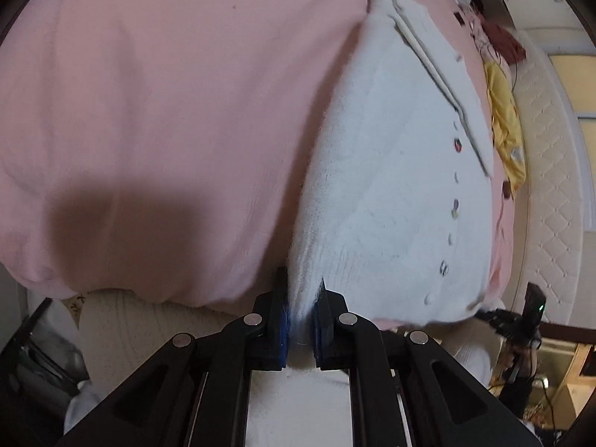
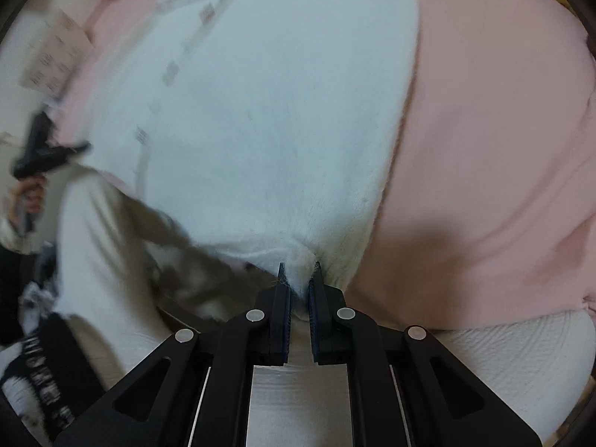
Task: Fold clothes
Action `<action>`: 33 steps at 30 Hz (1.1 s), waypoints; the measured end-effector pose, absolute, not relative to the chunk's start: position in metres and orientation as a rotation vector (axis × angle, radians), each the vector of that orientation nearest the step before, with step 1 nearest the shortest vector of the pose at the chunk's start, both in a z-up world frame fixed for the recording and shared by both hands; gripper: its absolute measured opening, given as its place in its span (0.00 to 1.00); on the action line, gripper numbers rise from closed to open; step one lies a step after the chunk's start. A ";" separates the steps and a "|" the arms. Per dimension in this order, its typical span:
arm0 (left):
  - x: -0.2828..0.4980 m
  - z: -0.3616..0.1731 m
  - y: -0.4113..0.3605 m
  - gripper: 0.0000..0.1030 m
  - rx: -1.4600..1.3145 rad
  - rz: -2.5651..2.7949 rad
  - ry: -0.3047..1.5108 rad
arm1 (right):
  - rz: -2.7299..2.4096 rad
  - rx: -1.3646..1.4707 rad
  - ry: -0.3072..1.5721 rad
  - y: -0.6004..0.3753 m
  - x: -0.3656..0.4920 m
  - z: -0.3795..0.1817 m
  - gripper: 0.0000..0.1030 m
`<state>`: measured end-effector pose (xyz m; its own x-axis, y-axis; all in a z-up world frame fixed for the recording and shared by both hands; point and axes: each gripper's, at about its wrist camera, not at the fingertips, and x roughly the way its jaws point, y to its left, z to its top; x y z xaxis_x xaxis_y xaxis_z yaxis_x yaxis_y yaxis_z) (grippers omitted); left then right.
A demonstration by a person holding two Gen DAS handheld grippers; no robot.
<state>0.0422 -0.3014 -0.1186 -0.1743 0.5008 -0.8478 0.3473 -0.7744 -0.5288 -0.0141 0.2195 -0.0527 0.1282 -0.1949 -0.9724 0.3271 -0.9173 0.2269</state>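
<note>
A white fuzzy cardigan [image 1: 391,186] with a row of small buttons lies spread on a pink bed sheet [image 1: 167,111]. My left gripper [image 1: 301,279] is shut on its near hem corner at the bed's edge. In the right wrist view the same cardigan [image 2: 260,111] fills the middle, and my right gripper [image 2: 299,272] is shut on the other near hem corner. Each gripper shows in the other's view: the right one at the lower right of the left wrist view [image 1: 484,314], the left one at the left of the right wrist view [image 2: 82,147].
The pink sheet [image 2: 503,149] covers a white quilted mattress [image 2: 521,342]. A yellow garment [image 1: 504,126] and a dark red one [image 1: 503,37] lie beyond the cardigan. A black printed garment [image 2: 48,372] lies low at left. A padded headboard [image 1: 551,186] stands at right.
</note>
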 end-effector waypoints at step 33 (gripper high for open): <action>0.005 -0.114 -0.101 0.99 -2.145 2.463 -0.142 | -2.178 2.036 0.114 0.169 -0.018 -0.063 0.56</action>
